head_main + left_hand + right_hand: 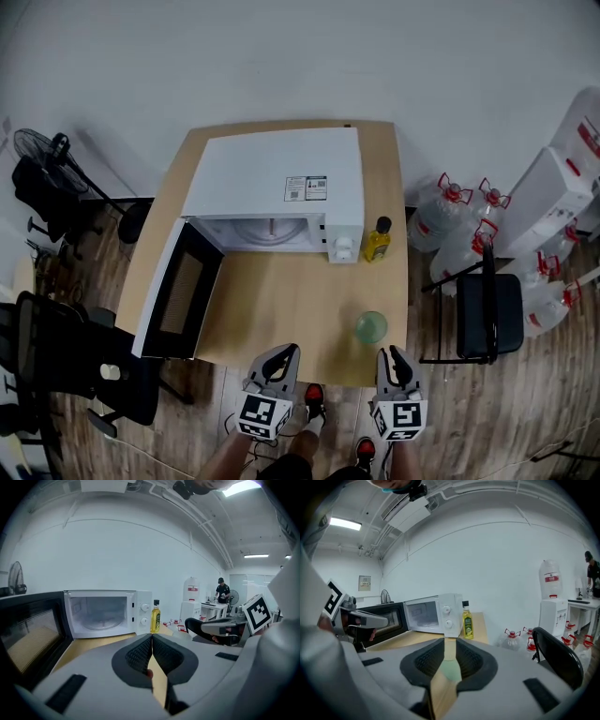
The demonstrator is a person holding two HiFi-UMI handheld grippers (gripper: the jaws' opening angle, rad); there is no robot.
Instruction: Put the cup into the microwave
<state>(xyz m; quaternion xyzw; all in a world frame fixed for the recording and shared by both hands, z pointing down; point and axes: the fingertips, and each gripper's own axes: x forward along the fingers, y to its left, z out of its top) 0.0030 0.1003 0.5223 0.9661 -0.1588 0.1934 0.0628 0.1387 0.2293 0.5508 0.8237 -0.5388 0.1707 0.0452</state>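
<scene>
Left claw (pixel 285 351) closed and empty, right claw (pixel 393 353) barely parted, empty; just ahead, translucent pale-green cup (pixel 370 326) upright on table (pixel 281 300).

Wooden table (pixel 281 300): microwave (pixel 277 183), bottle (pixel 378 241), cup (pixel 370 326)

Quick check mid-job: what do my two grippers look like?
The left gripper and right gripper match: light grey bodies, two tapered jaws lined with dark textured pads, and a cube with black-and-white square markers on each. No cables show. The person wears red-and-black shoes.
</scene>
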